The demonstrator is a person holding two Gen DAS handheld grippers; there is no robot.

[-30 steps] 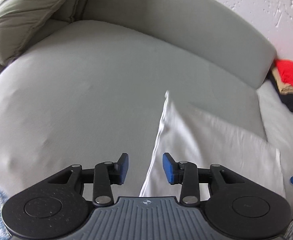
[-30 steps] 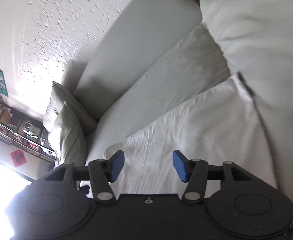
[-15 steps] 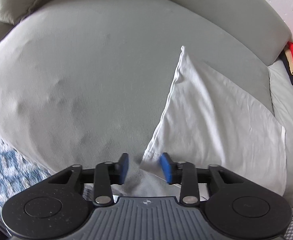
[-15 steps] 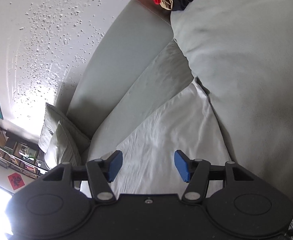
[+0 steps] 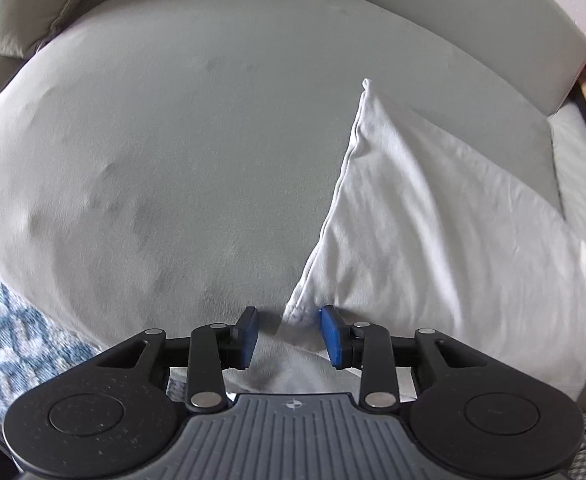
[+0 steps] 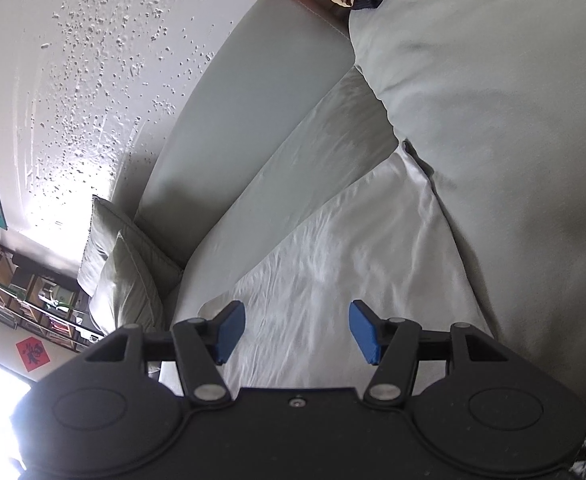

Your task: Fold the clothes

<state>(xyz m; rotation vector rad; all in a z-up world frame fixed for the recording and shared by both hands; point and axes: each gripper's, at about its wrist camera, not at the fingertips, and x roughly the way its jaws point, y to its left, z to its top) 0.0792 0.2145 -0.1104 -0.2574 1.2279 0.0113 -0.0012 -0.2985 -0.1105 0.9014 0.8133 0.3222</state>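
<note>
Jaws: left gripper opening around white garment corner; right gripper spread; two cushions.

The sofa seat lies bare left of the white cloth; a loose cushion blocks its far left corner, the backrest its far edge.
</note>
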